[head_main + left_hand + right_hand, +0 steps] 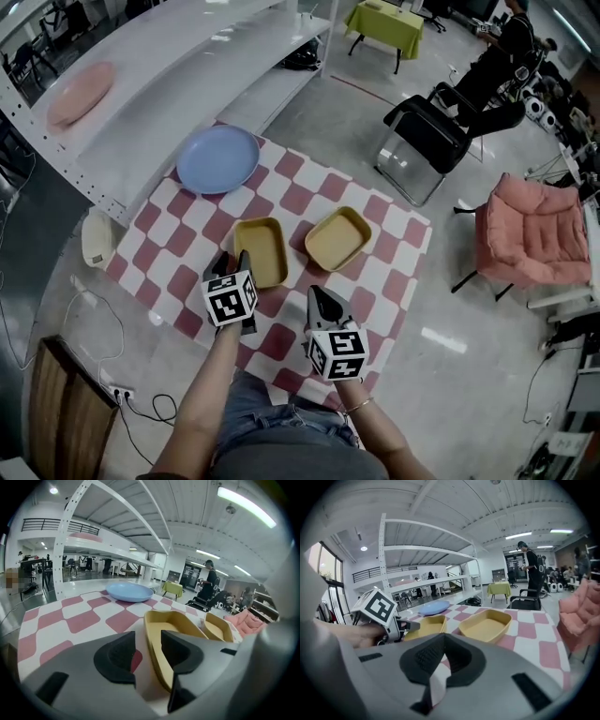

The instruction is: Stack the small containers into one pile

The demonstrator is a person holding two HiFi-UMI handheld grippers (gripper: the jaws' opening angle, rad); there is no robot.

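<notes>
Two shallow yellow containers lie side by side on the red-and-white checked cloth (394,258): the left container (260,251) (176,623) (423,626) and the right container (337,237) (219,627) (486,625). My left gripper (234,259) (147,637) is open at the left container's near end. That container's left wall stands between the jaws, one jaw inside and one outside, and the outer pad is clear of the wall. My right gripper (315,294) (444,635) hovers over the cloth in front of the right container, shut with nothing in it.
A blue plate (217,158) (130,591) lies at the cloth's far left corner. A white shelf rack (169,75) holding a pink plate (80,94) runs along the left. A black chair (427,141) and a pink armchair (536,234) stand to the right.
</notes>
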